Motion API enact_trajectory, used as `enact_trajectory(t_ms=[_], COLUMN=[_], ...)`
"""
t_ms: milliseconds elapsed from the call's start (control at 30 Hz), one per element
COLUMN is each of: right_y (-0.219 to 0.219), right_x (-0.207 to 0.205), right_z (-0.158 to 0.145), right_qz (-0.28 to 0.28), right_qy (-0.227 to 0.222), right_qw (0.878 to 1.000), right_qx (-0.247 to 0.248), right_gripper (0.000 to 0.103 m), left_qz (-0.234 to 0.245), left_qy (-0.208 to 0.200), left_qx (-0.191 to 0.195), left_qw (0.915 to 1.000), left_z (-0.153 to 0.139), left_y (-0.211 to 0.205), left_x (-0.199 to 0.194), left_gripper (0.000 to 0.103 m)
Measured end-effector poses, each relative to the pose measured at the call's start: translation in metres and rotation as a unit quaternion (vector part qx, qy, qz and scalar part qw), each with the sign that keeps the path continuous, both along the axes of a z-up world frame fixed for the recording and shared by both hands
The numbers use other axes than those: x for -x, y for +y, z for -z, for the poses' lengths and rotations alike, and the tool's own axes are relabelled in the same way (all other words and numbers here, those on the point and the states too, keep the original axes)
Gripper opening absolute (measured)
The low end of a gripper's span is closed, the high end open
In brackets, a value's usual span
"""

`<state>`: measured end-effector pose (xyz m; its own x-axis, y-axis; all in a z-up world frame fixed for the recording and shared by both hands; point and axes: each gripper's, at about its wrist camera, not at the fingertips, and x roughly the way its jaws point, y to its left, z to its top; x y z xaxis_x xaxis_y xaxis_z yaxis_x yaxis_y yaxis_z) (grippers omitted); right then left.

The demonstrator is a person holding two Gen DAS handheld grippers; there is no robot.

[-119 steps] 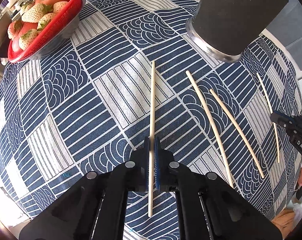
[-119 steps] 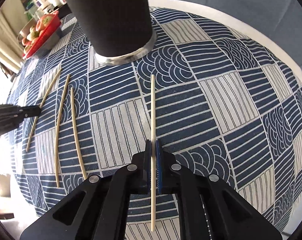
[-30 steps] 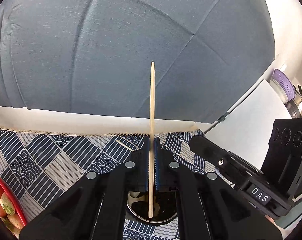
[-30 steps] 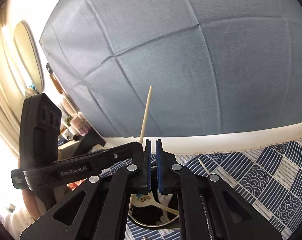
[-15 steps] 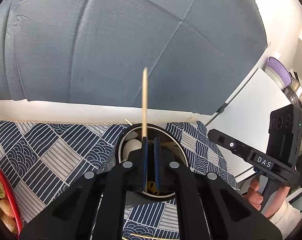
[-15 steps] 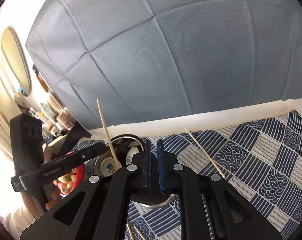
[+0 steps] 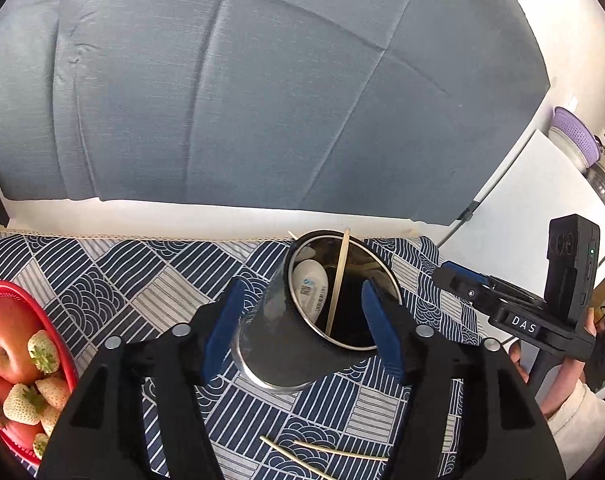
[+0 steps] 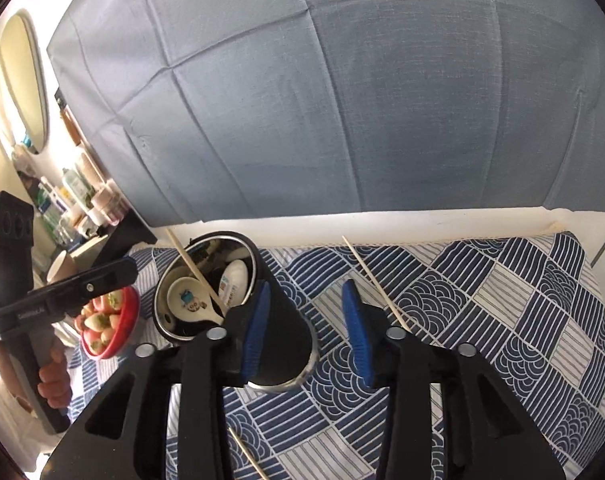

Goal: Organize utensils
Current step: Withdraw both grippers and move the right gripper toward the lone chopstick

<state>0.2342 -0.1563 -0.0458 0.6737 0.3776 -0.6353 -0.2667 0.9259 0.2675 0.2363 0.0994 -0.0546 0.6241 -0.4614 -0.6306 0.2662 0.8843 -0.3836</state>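
A black cup [image 7: 278, 348] with a metal rim stands on the patterned tablecloth [image 7: 102, 280]. A chopstick [image 7: 336, 284] leans inside it beside white spoons [image 7: 312, 290]. My left gripper [image 7: 302, 322] hovers over the cup with its jaws opening; the cup shows between the pads, which do not press it. My right gripper [image 8: 307, 330] is just right of the cup [image 8: 290, 332], jaws opening, nothing between them. The right wrist view shows the same chopstick [image 8: 192, 270] in the cup and another chopstick [image 8: 372, 280] on the cloth to the right.
Two loose chopsticks [image 7: 334, 451] lie on the cloth near me. A red basket [image 7: 6, 286] of fruit sits at the left. A grey-blue cushion [image 7: 262, 100] rises behind the table's far edge. A hand [image 7: 574, 368] holds the right gripper [image 7: 442, 276].
My left gripper has opened and let its chopstick drop into the cup. The right gripper, shut and empty before, has opened too. Both have tipped down toward the cup.
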Motion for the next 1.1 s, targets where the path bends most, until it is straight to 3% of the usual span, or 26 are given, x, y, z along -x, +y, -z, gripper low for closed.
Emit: enact_trajectory(t_ms=[100,133,200,300,733,1100], right_y=[-0.001,-0.002,-0.006,-0.012,-0.016,-0.032], right_x=[0.002,0.002,0.003,0.002,-0.005,-0.033], right_z=[0.005,0.006,0.010,0.016,0.049,0.094], right_qz=[0.007,0.012,0.030,0.055,0.080,0.045], right_qy=[0.003,0.002,0.005,0.016,0.064,0.096], right_qw=[1.000,1.000,0.999,0.998,0.990,0.990], right_qx=[0.015,0.018,0.021,0.032,0.102,0.090], right_gripper=[0.059,0.061,0.076,0.083,0.084,0.084], left_qz=[-0.016,-0.024,-0.037,-0.039,-0.029,-0.042], left_qy=[0.004,0.010,0.012,0.028,0.071,0.118], left_qx=[-0.009,-0.017,-0.031,-0.026,-0.059,-0.112], left_qw=[0.9998,0.9995,0.9988,0.9985,0.9953,0.9858], left_z=[0.002,0.005,0.010,0.021,0.078,0.102], left_y=[0.011,0.014,0.020,0.028,0.039,0.033], left_x=[0.001,0.000,-0.001,-0.005,-0.013,-0.002], left_gripper=[0.080,0.092,0.095,0.096,0.096,0.096])
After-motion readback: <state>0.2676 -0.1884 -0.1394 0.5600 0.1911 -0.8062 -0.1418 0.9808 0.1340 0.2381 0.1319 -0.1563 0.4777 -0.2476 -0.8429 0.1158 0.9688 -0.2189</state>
